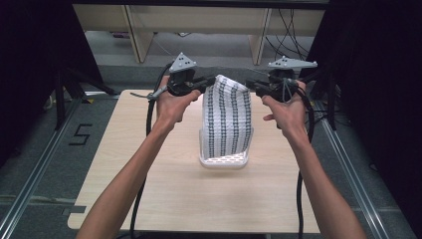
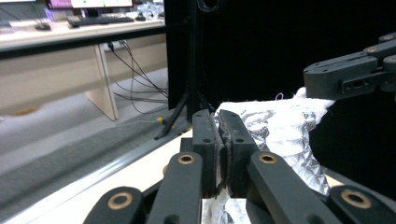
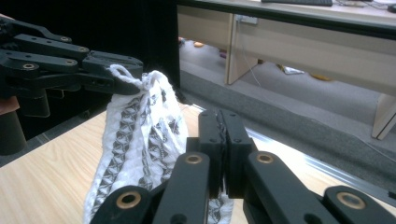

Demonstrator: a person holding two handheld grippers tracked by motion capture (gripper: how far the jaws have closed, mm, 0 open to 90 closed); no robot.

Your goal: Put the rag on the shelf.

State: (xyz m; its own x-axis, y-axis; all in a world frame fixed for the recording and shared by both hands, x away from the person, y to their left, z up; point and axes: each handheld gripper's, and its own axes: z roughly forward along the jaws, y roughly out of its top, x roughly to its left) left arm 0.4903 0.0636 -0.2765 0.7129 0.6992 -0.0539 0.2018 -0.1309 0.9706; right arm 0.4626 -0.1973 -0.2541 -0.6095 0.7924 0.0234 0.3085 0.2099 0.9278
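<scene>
Pale wooden table (image 1: 164, 199), light-grained and rectangular, taken as the landmark. Near its middle, a white perforated plastic basket (image 1: 224, 161), low-walled, resting on the tabletop. Rising out of that basket, a white knitted cloth with dark patterned vertical stripes (image 1: 226, 119), stretched upright well above the tabletop, lower end down inside the basket, upper edge pulled taut between two grippers. Anything else within the basket hidden behind the cloth.

Above the table's far-left part, the left gripper (image 1: 208, 81), black with a grey three-cornered plate on top, held in a hand and pointing toward the cloth's upper left corner; jaws clamped together on that corner, cloth bunched between the pads in the left gripper view (image 2: 219, 140).

Above the table's far-right part, the right gripper (image 1: 252, 85), same build; jaws pressed tight on the cloth's upper right corner, a thin edge of fabric pinched between them in the right gripper view (image 3: 223, 140).
</scene>
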